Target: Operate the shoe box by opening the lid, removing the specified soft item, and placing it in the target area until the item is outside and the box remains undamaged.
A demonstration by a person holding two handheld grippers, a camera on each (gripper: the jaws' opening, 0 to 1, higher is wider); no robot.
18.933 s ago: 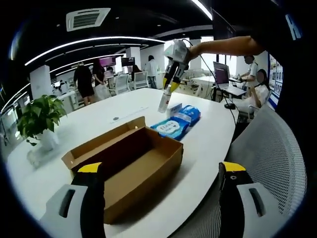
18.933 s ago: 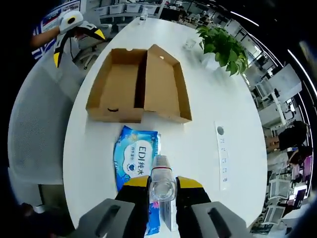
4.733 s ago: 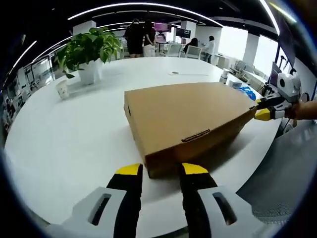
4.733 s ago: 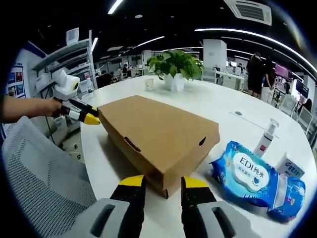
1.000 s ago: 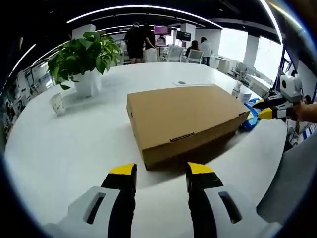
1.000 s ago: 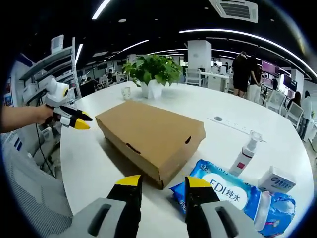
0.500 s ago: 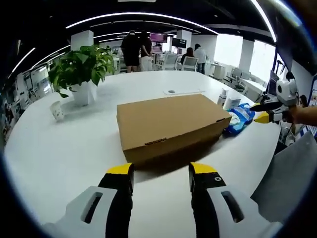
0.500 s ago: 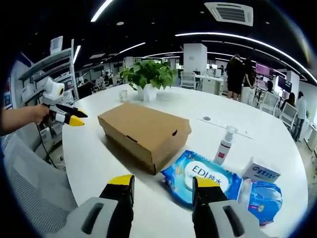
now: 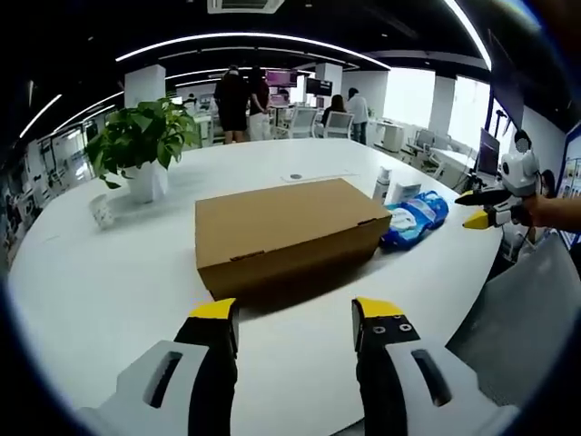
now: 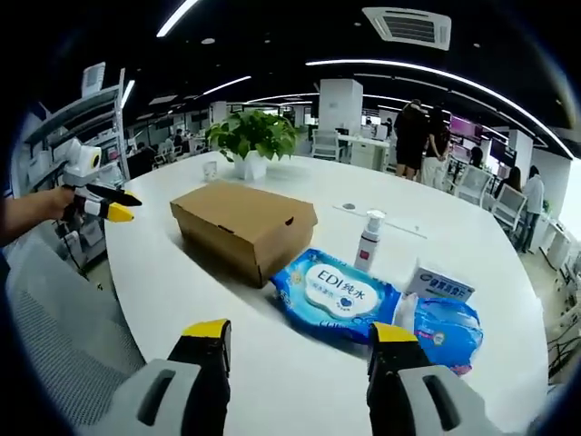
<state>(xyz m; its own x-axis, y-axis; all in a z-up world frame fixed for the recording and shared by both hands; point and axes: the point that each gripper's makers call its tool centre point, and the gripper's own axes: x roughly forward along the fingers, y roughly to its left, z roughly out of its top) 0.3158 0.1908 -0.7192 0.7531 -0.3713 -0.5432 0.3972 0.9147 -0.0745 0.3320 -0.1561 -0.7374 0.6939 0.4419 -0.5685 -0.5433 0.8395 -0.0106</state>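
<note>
The brown cardboard shoe box [image 9: 281,232] lies shut on the white table [image 9: 109,291]; in the right gripper view the box [image 10: 243,222] sits left of centre. A blue wipes pack [image 10: 334,289] lies on the table just right of the box, also seen as the wipes pack [image 9: 413,216]. My left gripper [image 9: 298,318] is open and holds nothing, well short of the box's near side. My right gripper [image 10: 300,336] is open and holds nothing, back from the wipes pack. Each gripper shows in the other view: right gripper [image 9: 490,207], left gripper [image 10: 98,205].
A pump bottle [image 10: 368,241], a small white carton [image 10: 442,283] and a second blue pack [image 10: 438,329] lie by the wipes. A potted plant [image 9: 136,141] and a cup [image 9: 102,211] stand beyond the box. A grey mesh chair [image 10: 54,354] is at the table edge. People stand far behind.
Both grippers have drawn back from the shut box, which now looks smaller in both views. Both pairs of jaws stand a little wider apart. The box and the packs have not moved.
</note>
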